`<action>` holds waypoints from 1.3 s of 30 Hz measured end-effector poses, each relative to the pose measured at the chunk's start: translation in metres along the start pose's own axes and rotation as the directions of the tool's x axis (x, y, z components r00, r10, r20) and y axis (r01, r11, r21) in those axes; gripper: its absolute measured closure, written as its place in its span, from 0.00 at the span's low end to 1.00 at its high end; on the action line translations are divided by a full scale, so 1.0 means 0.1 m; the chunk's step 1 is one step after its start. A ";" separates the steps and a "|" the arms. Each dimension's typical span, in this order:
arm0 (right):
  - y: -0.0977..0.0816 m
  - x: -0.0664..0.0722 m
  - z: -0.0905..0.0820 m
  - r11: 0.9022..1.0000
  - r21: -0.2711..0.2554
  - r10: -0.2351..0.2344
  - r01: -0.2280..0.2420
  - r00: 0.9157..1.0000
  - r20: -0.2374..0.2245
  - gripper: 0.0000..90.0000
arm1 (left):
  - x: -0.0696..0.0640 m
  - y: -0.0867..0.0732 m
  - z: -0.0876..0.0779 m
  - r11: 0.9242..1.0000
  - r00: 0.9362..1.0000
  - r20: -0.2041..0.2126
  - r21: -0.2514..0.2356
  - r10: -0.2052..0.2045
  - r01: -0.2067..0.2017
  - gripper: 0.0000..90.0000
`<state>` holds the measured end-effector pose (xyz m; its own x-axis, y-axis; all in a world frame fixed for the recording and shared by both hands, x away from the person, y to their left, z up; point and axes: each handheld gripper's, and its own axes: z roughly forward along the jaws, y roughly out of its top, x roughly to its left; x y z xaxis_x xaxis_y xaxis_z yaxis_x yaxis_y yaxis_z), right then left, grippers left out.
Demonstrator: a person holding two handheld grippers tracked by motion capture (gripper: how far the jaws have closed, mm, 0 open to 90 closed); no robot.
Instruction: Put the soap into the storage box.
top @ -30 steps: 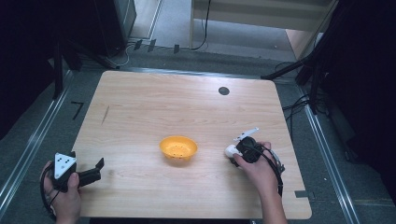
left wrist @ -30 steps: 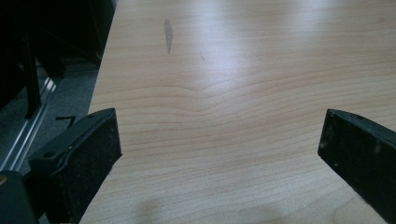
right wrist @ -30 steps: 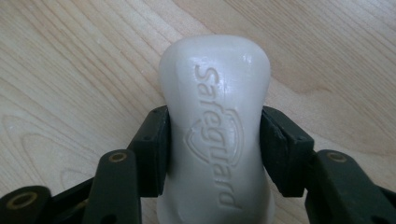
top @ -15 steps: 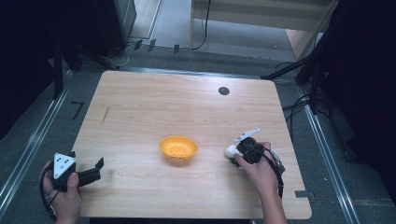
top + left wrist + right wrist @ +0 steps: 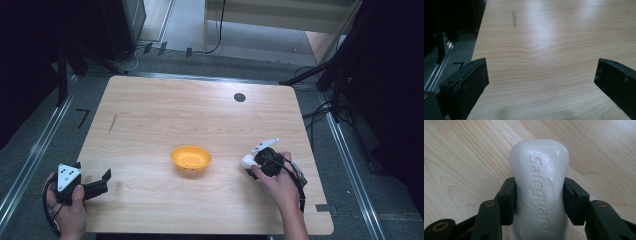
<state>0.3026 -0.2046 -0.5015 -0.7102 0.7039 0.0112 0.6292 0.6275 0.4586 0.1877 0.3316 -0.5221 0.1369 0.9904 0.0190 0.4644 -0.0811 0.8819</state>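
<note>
Soap bar clamped in right gripper at the table's right side.
Both pads pressed the white bar's flanks, its embossed face up; it lay on the wooden table, right of the orange bowl and apart from it. Left gripper sat near the table's front-left corner, jaws wide apart over bare wood, nothing between them.

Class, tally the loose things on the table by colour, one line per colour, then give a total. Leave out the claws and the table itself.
White: 1, the bar of soap, clamped between the pads of the right claw.
Orange: 1, the bowl, standing alone mid-table.
Total: 2
</note>
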 end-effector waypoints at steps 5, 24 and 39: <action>0.05 0.03 -0.04 1.000 -0.003 -0.018 0.018 1.000 -0.006 0.56 | 0.00 0.00 0.00 1.000 1.000 0.000 0.000 0.000 0.000 0.00; 0.32 0.21 -0.11 0.996 -0.020 -0.089 0.088 0.995 -0.038 0.56 | 0.00 0.00 0.00 1.000 1.000 0.004 -0.001 -0.004 0.004 0.00; 0.46 0.29 -0.12 0.991 -0.028 -0.129 0.128 0.990 -0.059 0.56 | 0.01 0.00 0.00 1.000 1.000 0.003 0.003 -0.004 0.004 0.00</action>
<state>0.3073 -0.1592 -0.4693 -0.8029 0.5961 0.0040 0.5242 0.7029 0.4808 0.1881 0.3322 -0.5220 0.1375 0.9904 0.0146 0.4678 -0.0779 0.8804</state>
